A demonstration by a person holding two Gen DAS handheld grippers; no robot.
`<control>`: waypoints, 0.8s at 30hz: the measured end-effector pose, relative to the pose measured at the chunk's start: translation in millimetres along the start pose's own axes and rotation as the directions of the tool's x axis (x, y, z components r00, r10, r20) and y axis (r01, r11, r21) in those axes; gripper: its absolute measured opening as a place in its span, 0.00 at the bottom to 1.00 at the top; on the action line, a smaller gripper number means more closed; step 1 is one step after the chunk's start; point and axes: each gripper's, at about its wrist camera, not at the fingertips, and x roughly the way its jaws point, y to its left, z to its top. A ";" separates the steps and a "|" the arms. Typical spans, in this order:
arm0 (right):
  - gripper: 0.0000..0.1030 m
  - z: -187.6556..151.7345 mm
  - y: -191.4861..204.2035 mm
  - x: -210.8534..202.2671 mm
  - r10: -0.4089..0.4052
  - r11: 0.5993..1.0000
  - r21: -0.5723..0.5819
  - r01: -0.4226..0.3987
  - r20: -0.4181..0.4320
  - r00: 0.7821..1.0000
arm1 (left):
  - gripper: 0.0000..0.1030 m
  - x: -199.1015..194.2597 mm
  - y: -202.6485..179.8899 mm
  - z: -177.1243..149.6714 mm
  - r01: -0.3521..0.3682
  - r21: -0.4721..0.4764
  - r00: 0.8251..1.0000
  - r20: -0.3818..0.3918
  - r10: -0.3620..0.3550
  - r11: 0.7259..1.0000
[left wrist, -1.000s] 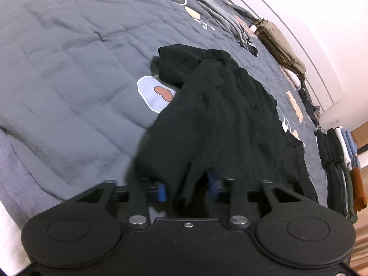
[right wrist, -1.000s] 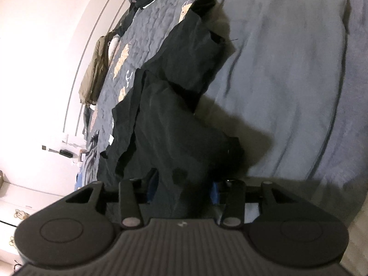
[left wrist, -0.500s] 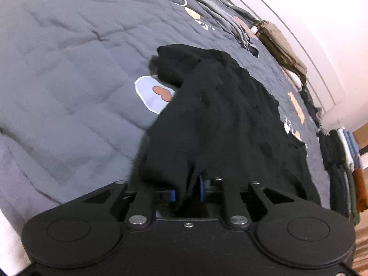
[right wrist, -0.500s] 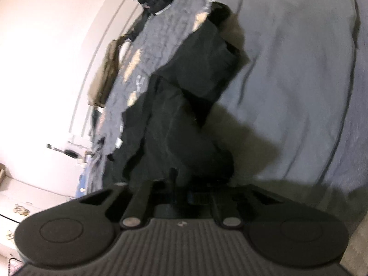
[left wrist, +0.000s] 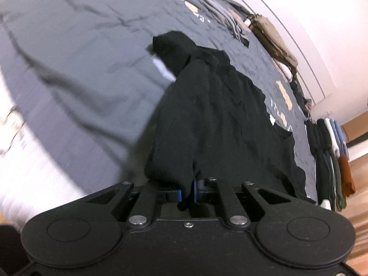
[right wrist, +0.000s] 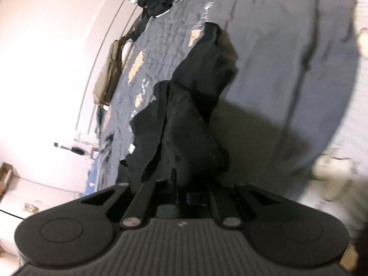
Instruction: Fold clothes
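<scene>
Black fabric is now clamped in both tools, where a second ago the jaws stood apart around it: the left gripper (left wrist: 186,192) is seen with its blue pads (left wrist: 179,195) drawn in on a hanging fold of the black garment (left wrist: 218,115), the jaws closing the last little way, and the right gripper (right wrist: 181,196) is pinched shut on another bunch of the same cloth. The gathered edge has also been raised off the grey quilt (left wrist: 80,57), so that the cloth rises steeply to each pair of jaws while its far part lies spread and rumpled on the bed. It can be judged from this that the grasping step is done and that the lift for spreading or folding over has begun. The garment is soft, matte and thin, with heavy creases and a limp drape; which part of it is held, hem or shoulder, cannot be told, since the right view is blurred and the cloth is uniformly dark. The quilt is stitched in squares and printed with pale patches. Along the wall side an olive jacket (left wrist: 271,36) is laid flat, and a stack of folded clothes (left wrist: 329,151) stands at the bed's end.
</scene>
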 end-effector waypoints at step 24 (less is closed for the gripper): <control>0.32 6.3 56.1 -72.2 -0.140 0.849 -0.477 0.228 0.213 0.967 | 0.42 -60.9 -17.0 1.6 -0.219 0.142 0.944 0.282 0.172 0.965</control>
